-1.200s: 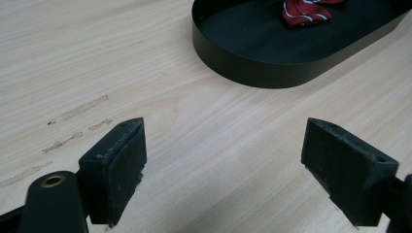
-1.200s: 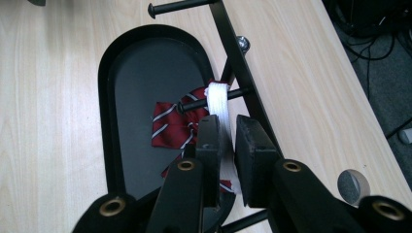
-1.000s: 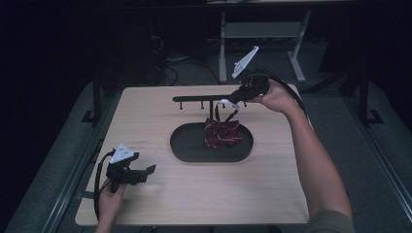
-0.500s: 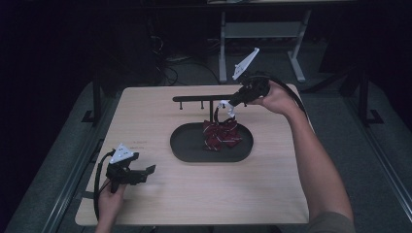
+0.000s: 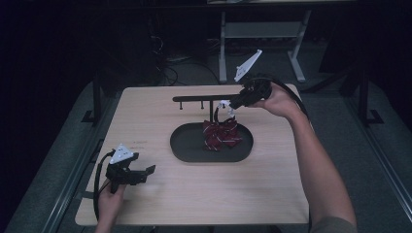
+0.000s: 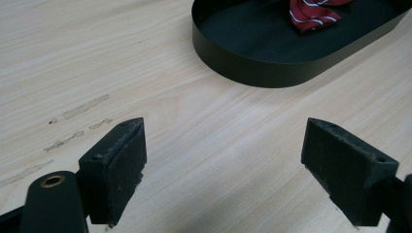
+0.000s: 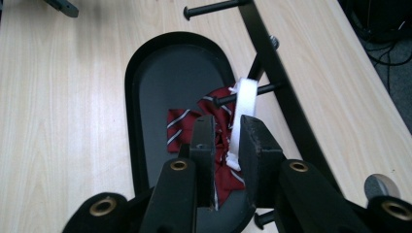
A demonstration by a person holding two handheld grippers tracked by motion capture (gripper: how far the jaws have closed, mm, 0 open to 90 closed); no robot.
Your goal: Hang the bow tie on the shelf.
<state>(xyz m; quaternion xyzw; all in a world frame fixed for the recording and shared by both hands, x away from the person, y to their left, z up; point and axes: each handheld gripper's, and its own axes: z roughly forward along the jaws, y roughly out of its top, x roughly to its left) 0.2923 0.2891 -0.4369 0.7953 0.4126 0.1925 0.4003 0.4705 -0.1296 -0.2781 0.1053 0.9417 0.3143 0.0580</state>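
- One bow tie [image 7: 214, 126] hung over the black tray [image 5: 184, 145]; my right gripper [image 7: 226, 141] clamped its white strap [image 7: 241, 111], looped on a rack [image 5: 204, 98] peg.
- Left gripper [image 6: 223, 160] fingers were apart above the worktop [image 5: 160, 194].
- Releasing remained, I judged.

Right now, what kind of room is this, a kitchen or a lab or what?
Probably a lab or workshop set up for recording, not a kitchen. A person holds a cabled gripper over a bare wooden table, a black tray with a striped bow tie sits mid-table, and cables lie on the dark floor behind.
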